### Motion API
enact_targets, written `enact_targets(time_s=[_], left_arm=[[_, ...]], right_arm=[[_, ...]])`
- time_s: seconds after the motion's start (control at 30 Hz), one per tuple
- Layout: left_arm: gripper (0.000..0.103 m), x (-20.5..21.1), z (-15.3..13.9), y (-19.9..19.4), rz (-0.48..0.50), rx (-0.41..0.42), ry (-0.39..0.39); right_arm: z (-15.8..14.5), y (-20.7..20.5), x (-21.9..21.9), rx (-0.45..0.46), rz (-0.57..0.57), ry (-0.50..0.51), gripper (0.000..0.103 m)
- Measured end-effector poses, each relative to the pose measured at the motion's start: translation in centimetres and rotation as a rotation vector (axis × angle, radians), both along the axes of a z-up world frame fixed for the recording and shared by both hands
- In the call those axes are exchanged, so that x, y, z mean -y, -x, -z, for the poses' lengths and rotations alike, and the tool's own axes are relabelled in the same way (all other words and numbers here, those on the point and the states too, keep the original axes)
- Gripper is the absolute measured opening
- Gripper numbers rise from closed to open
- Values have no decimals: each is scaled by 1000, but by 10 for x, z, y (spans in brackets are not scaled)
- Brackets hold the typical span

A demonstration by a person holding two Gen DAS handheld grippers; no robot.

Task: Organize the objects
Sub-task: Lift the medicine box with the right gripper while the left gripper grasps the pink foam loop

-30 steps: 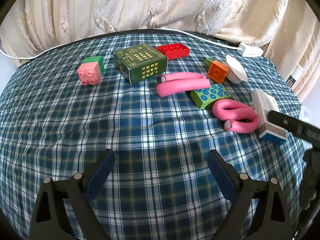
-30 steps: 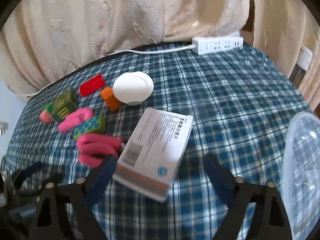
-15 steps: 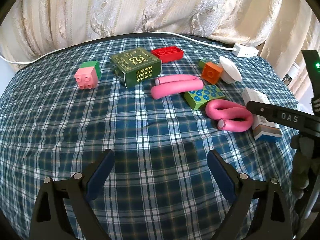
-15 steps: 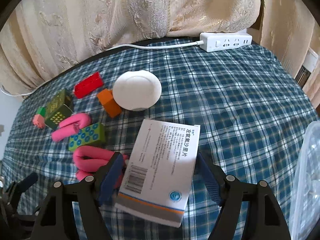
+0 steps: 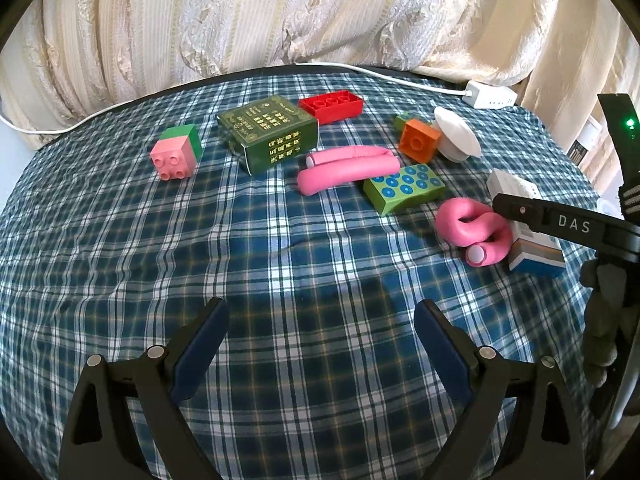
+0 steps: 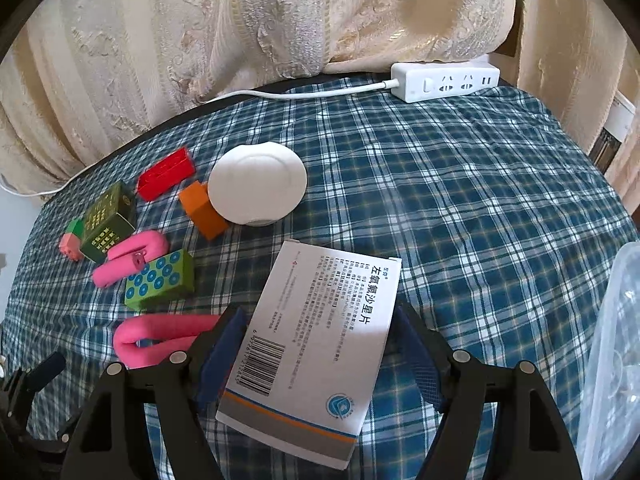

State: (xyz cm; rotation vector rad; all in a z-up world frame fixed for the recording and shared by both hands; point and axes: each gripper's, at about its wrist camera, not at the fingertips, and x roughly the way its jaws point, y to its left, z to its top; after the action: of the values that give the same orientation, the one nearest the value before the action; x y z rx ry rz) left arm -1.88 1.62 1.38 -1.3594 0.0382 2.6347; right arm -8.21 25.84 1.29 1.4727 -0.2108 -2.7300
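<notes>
While the right gripper [image 6: 320,344] straddles the white medicine box [image 6: 316,344], its blue pads sit against or just off the box's two long sides; I cannot tell from the wrist view whether they press yet, and the box looks flat on the checked cloth [image 6: 460,200]. The box lies near and right of centre, its near-left corner just beside the curled pink foam roller [image 6: 160,338], with the clear plastic tub [image 6: 616,340] at the far right edge. To do this grasp well, I judge the jaws should close squarely on the long sides, since the box lies skewed to them and could twist out. The left pad should stay clear of the foam roller so it isn't pinched in too. Cardboard dents, so a light squeeze is enough. The left gripper [image 5: 320,340] hangs with its jaws wide apart and nothing between them, above bare cloth, well away from the blocks.
</notes>
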Motion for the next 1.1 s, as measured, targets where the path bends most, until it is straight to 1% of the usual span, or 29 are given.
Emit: enact_targets(time_s=[0.23, 0.5, 0.63, 0.73, 0.87, 1.1], left_arm=[[94, -2, -1, 0, 4, -13, 5], [94, -4, -10, -1, 15, -32, 19], [94, -10, -13, 0, 28, -32, 27], [94, -17, -14, 1, 42, -15, 14], [94, -28, -17, 0, 58, -2, -6], [94, -52, -18, 5, 74, 1, -25]], right_arm=[[-1, -9, 2, -3, -42, 5, 73], [-1, -32, 15, -10, -176, 24, 72], [-3, -46, 16, -14, -224, 57, 72], [-9, -56, 10, -36, -219, 63, 72], [-16, -66, -5, -65, -183, 67, 72], [-16, -83, -25, -88, -149, 84, 72]])
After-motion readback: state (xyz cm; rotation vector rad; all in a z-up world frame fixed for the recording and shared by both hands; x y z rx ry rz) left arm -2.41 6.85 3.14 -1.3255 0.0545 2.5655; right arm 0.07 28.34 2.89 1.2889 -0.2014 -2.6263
